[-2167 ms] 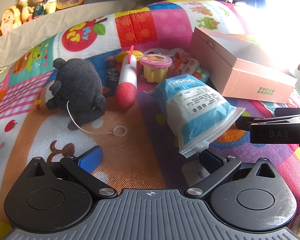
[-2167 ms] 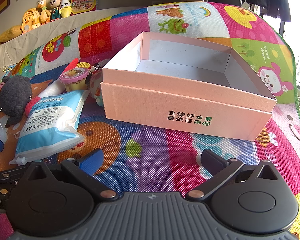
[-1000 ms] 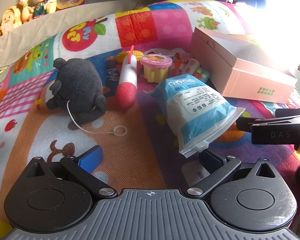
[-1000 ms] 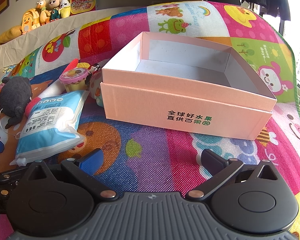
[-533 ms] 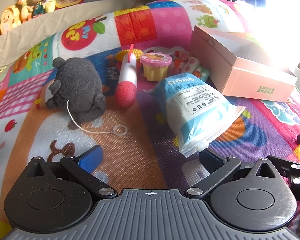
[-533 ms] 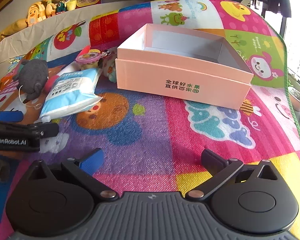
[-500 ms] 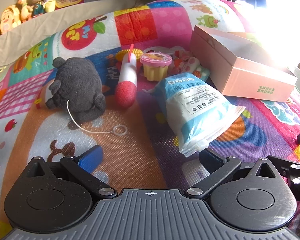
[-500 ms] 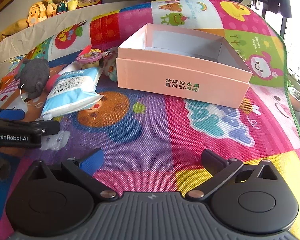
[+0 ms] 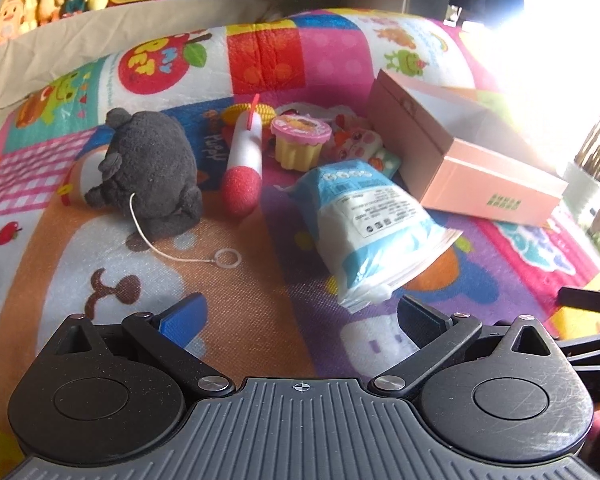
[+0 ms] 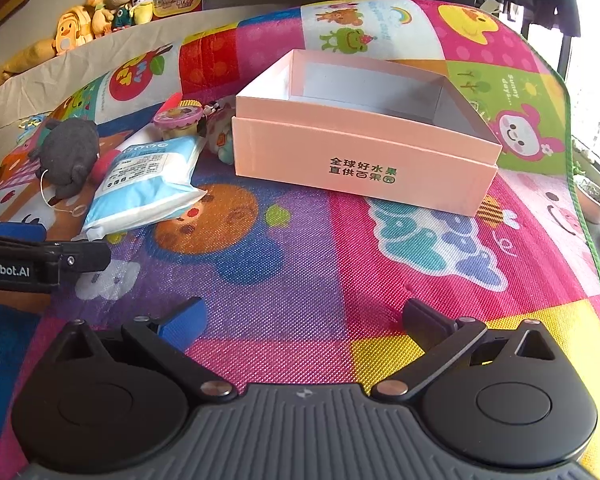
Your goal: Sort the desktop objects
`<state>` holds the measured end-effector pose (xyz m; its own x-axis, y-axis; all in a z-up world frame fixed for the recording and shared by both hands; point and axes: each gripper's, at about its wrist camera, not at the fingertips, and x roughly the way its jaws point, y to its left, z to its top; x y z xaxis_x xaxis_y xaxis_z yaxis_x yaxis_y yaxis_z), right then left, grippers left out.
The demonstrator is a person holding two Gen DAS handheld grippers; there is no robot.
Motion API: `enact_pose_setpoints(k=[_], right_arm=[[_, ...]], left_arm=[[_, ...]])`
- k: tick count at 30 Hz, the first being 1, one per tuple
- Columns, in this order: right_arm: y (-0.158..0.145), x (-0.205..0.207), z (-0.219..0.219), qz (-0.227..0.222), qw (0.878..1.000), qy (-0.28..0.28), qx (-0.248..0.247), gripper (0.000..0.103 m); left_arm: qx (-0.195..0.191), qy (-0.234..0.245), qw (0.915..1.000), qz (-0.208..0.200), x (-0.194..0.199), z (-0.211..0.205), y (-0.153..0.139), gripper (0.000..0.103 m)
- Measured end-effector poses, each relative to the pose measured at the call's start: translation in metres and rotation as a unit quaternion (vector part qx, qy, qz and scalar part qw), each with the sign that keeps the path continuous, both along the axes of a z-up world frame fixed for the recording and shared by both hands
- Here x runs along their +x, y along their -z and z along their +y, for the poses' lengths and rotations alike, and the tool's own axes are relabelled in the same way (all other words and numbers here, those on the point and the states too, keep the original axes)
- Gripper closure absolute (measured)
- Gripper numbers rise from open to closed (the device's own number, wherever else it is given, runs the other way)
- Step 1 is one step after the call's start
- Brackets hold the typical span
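Note:
An open pink box [image 10: 364,152] stands on the colourful play mat, with nothing visible inside; it also shows in the left wrist view [image 9: 460,152]. Left of it lie a blue-and-white pouch [image 9: 372,220] [image 10: 144,184], a grey plush toy [image 9: 152,168] [image 10: 68,152] with a white cord and ring [image 9: 228,259], a red-tipped white foam stick [image 9: 242,164], a yellow cup with pink lid [image 9: 300,140] and small soft toys [image 9: 356,142]. My left gripper [image 9: 300,316] is open and empty just before the pouch. My right gripper [image 10: 300,318] is open and empty, well short of the box.
Plush dolls [image 10: 112,8] sit on a ledge behind the mat. The mat's right edge [image 10: 584,220] drops off toward a window with small pots [image 10: 596,196]. The left gripper's body [image 10: 28,256] shows at the right wrist view's left edge.
My right gripper has pulled back from the box, which now looks smaller and farther. My left gripper has barely moved. Both stay open.

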<state>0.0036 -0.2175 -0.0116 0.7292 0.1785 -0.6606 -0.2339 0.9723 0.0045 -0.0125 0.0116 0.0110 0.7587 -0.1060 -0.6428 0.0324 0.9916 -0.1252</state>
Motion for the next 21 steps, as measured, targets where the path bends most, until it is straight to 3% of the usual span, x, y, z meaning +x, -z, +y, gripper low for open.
enact_pose_setpoints(k=[7,14,17,20,21], right_arm=[[0.0,0.0,0.0,0.0,1.0,0.001,0.0,0.0],[-0.001,0.002,-0.001,0.007,1.0,-0.002,0.0,0.0],[-0.002,0.004,0.0,0.014,1.0,-0.001,0.0,0.0],[-0.002,0.005,0.0,0.018,1.0,-0.001,-0.004,0.0],[-0.002,0.006,0.0,0.018,1.0,-0.001,-0.005,0.0]], left_arm=[[0.042,0.044,0.997,-0.048,-0.007,-0.023,-0.016,0.0],[0.073,0.068,0.9943,-0.039,0.03,-0.047,-0.011,0.0],[0.114,0.054,0.9905,-0.055,0.033,-0.042,-0.011,0.0],[0.179,-0.004,0.981,-0.074,0.029,-0.023,-0.009,0.0],[0.182,-0.024,0.9805,-0.07,0.03,-0.012,-0.009,0.0]])
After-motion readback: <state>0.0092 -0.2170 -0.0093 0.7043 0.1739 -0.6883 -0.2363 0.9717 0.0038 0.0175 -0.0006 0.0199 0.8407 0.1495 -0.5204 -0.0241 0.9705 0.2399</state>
